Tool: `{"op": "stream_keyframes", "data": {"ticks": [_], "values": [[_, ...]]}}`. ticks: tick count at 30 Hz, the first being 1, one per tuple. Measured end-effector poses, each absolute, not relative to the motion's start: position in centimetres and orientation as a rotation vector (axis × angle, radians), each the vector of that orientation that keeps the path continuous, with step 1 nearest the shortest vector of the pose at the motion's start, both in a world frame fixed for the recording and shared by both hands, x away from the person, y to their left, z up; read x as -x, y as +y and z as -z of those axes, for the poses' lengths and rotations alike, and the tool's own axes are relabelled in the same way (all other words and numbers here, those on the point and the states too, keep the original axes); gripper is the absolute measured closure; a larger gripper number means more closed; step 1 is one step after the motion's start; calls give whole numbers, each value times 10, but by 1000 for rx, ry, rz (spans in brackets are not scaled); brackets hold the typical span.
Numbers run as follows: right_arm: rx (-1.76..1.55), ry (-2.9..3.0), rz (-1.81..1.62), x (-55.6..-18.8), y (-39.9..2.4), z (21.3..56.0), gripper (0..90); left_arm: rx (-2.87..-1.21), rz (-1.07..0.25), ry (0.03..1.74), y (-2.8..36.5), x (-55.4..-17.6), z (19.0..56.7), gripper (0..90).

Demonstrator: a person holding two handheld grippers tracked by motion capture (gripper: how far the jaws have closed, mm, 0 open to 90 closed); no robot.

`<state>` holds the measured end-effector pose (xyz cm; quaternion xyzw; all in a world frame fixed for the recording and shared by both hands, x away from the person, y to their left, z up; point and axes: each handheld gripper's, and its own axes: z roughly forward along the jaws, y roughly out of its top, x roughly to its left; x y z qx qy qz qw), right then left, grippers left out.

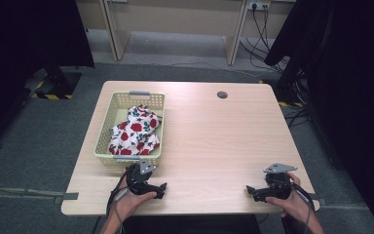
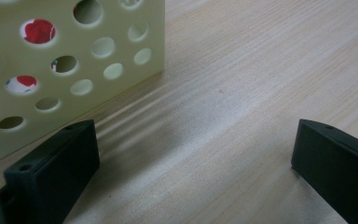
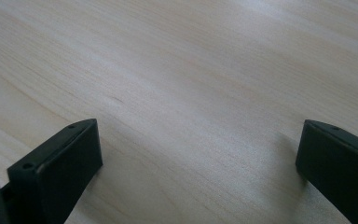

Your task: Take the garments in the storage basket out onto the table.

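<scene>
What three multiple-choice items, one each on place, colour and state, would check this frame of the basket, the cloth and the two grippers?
1. Where does the pale yellow perforated plastic basket stand on the light wooden table?
A. left part
B. right edge
C. centre

2. What colours are in the crumpled flowered cloth inside the basket?
A. plain blue
B. white with red flowers
C. black and yellow stripes

3. How do the jaws of the left gripper and the right gripper stand?
A. both open, empty
B. both shut
C. left shut on the cloth

Key: 1 A, the high view shows the basket left of centre; 2 B, red blooms on white; 3 A, both gripper views show bare table between wide jaws.
</scene>
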<state>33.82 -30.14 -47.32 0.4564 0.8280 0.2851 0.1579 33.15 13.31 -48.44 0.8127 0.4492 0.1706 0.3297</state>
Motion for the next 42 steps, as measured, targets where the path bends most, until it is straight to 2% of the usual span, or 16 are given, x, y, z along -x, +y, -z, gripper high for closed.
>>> {"op": "stream_keyframes", "data": {"ticks": [9, 14, 42], "values": [[-1306, 2368, -815, -338, -301, 473, 4, -2136, -431, 1163, 132, -332, 483, 2], [-1305, 2369, -816, -338, -301, 473, 4, -2125, -397, 1147, 130, -332, 481, 41], [-1293, 2375, -823, -339, -300, 473, 4, -2074, -324, 1078, 111, -335, 446, 42]]}}
